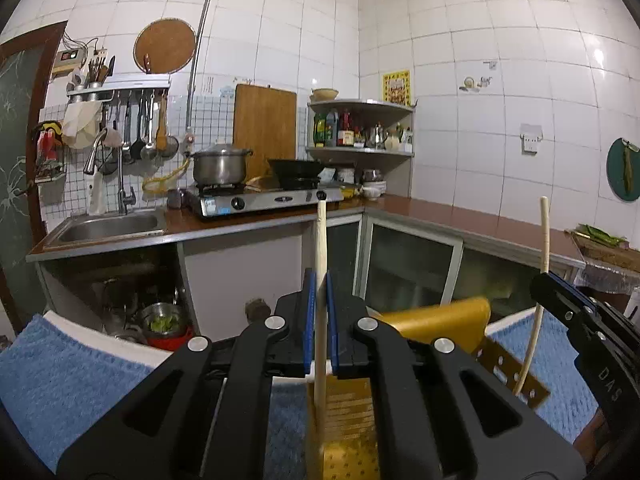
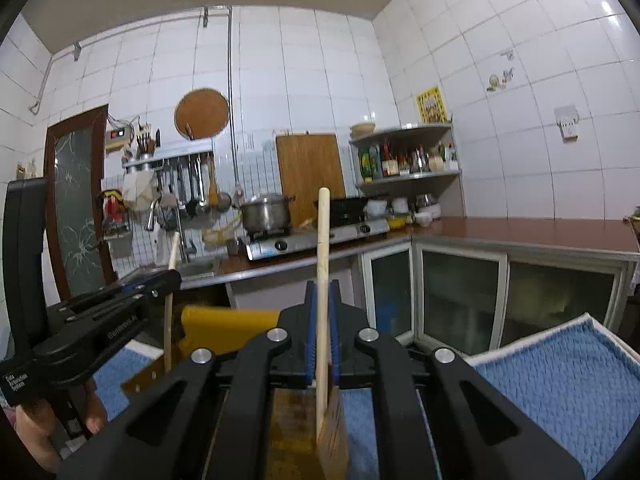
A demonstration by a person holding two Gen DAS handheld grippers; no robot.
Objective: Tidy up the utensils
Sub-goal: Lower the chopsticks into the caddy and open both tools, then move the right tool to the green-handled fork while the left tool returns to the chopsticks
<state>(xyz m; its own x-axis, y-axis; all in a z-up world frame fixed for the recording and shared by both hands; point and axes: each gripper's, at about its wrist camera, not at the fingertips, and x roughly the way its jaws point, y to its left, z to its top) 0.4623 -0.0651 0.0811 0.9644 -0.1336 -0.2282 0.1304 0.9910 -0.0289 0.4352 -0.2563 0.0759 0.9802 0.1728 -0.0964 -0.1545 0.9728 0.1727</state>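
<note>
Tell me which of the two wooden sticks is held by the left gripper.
The stick standing upright between the blue pads of the left gripper, centre of its own view. The other stick, thinner-looking and off to the right, is clamped by the right gripper.

Both wrist views are evenly and fairly brightly lit by cool indoor light from above. Glare spots sit on the glossy white wall tiles [image 1: 598,58] at about two o'clock in each view. The fisheye lens bows the tile lines hard toward the rims, and black vignette fills the corners. The far kitchen is sharp; the yellow holder [image 1: 436,322] at six o'clock is smeared with motion blur, and the open cabinet [image 1: 132,280] at eight o'clock lies in shadow.
</note>
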